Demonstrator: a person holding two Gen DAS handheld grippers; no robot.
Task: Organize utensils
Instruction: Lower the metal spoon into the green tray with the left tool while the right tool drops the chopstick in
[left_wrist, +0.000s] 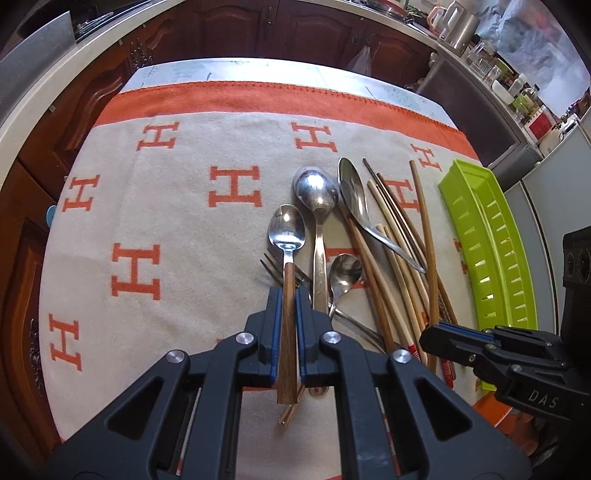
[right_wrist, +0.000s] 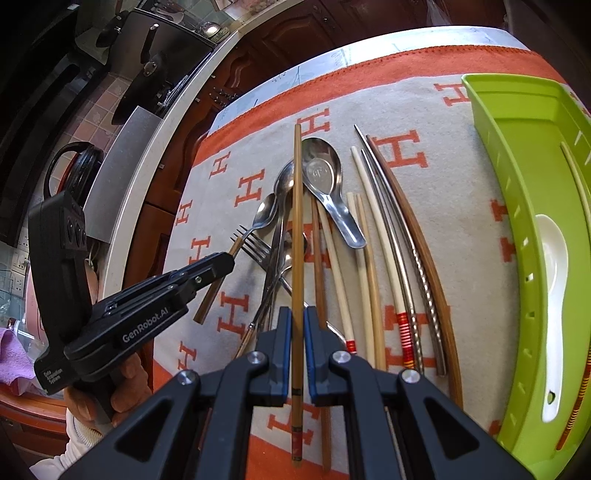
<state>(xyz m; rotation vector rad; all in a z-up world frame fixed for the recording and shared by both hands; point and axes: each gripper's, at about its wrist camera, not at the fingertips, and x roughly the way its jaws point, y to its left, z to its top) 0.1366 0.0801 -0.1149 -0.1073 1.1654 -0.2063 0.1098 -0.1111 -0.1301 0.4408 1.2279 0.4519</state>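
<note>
My left gripper (left_wrist: 289, 295) is shut on a wooden-handled spoon (left_wrist: 287, 236), held just above the utensil pile. My right gripper (right_wrist: 296, 314) is shut on a brown bamboo chopstick (right_wrist: 297, 206) that points away over the pile. The pile holds metal spoons (left_wrist: 317, 192), a fork (right_wrist: 255, 245) and several chopsticks (right_wrist: 373, 240) on the blanket. A green slotted tray (right_wrist: 517, 155) stands to the right, with a white spoon (right_wrist: 552, 280) and a chopstick inside. The left gripper also shows in the right wrist view (right_wrist: 221, 260), the right gripper in the left wrist view (left_wrist: 436, 338).
An orange and beige blanket (left_wrist: 166, 206) with H marks covers the table. Dark wooden cabinets (left_wrist: 258, 26) and a counter edge stand behind it. A cooktop with pans (right_wrist: 147, 62) is at the far left. Jars and bottles (left_wrist: 517, 85) crowd the counter at the far right.
</note>
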